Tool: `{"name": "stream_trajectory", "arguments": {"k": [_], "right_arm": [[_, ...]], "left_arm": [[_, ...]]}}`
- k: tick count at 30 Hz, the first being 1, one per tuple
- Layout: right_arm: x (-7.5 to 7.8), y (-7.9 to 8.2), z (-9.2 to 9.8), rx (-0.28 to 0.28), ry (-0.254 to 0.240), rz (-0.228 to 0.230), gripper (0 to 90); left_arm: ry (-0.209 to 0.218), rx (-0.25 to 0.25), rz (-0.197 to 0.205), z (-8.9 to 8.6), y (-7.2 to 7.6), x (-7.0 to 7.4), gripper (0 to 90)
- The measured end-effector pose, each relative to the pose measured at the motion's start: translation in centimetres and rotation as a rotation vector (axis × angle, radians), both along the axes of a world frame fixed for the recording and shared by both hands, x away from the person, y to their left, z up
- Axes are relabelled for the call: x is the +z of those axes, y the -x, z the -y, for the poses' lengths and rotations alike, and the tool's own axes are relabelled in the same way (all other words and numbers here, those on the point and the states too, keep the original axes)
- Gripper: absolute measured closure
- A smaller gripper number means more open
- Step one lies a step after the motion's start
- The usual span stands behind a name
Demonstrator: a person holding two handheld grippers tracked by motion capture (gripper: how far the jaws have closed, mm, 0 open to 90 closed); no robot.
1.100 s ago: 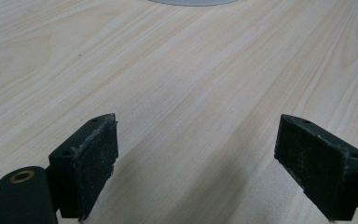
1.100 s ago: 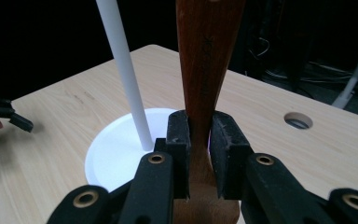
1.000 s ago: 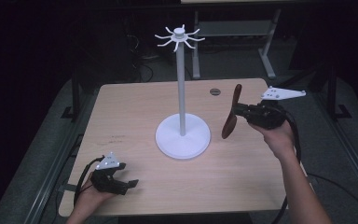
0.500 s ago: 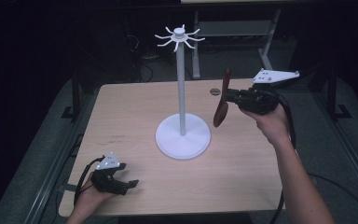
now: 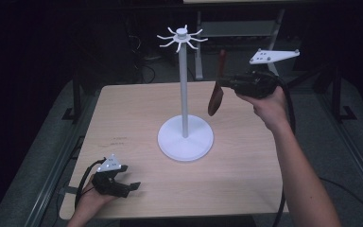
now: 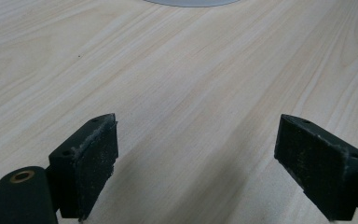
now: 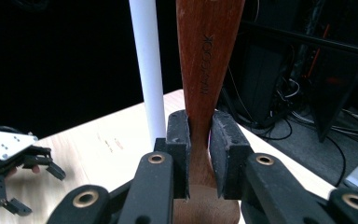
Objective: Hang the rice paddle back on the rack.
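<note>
High view showed the right gripper [image 5: 223,84] clamped on a wooden spoon [image 5: 215,97] at upper right, beside the white hook stand [image 5: 185,94]; a swing could topple it. Left gripper [image 5: 131,187] rested lower left, jaws apart.

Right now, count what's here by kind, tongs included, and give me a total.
White hook stand: 1
Wooden utensil: 1
Tongs: 2, left tongs open, right tongs shut on the utensil
Total: 4
</note>
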State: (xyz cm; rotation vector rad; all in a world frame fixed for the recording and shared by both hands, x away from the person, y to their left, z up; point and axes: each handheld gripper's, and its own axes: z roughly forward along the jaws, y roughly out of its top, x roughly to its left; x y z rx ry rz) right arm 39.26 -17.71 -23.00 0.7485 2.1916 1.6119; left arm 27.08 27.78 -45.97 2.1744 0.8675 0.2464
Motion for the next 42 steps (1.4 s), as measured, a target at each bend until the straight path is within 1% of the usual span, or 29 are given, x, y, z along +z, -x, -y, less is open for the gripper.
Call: {"name": "stream_trajectory", "arguments": {"k": [4, 5, 6, 7, 9, 10, 14, 23, 26, 39, 40, 42], "right_arm": [[1.0, -0.4, -0.4, 0.013, -0.015, 0.008, 77.9], [1.0, -0.4, -0.4, 0.013, -0.015, 0.008, 77.9], [1.3, -0.5, -0.5, 0.017, -0.02, 0.009, 77.9], [1.8, -0.6, -0.8, 0.024, -0.023, 0.018, 77.9], [2.3, -0.6, -1.1, 0.03, -0.022, 0.026, 77.9], [2.3, -0.6, -1.1, 0.03, -0.022, 0.026, 77.9], [3.1, -0.7, -1.7, 0.043, -0.022, 0.036, 77.9], [3.5, -0.9, -2.3, 0.052, -0.019, 0.037, 77.9], [3.6, -1.0, -2.6, 0.054, -0.009, 0.041, 77.9], [3.8, -1.5, -3.3, 0.064, 0.003, 0.032, 77.9], [3.8, -1.5, -3.4, 0.063, 0.004, 0.032, 77.9], [3.8, -1.6, -3.4, 0.057, 0.015, 0.033, 77.9]], "left_arm": [[0.0, 0.0, -0.002, 0.0, 0.0, 0.0, 13.0], [-0.001, -0.001, -0.003, 0.0, 0.0, 0.0, 13.0], [0.003, 0.001, 0.0, 0.0, 0.0, 0.0, 12.9], [-0.003, -0.003, -0.001, -0.1, 0.0, 0.0, 13.0], [-0.011, -0.008, -0.001, -0.1, -0.1, 0.0, 12.9], [-0.011, -0.008, -0.001, -0.1, -0.1, 0.0, 12.9], [-0.011, -0.009, -0.006, -0.1, 0.0, 0.0, 12.9], [-0.004, -0.005, -0.011, -0.1, 0.0, 0.0, 12.9], [-0.005, -0.005, -0.009, -0.1, 0.0, 0.0, 13.0], [-0.007, -0.008, -0.009, -0.2, 0.0, 0.0, 12.9], [-0.003, -0.004, -0.01, -0.1, 0.0, 0.0, 12.9], [-0.008, -0.009, -0.01, -0.2, 0.0, 0.0, 12.9]]}}
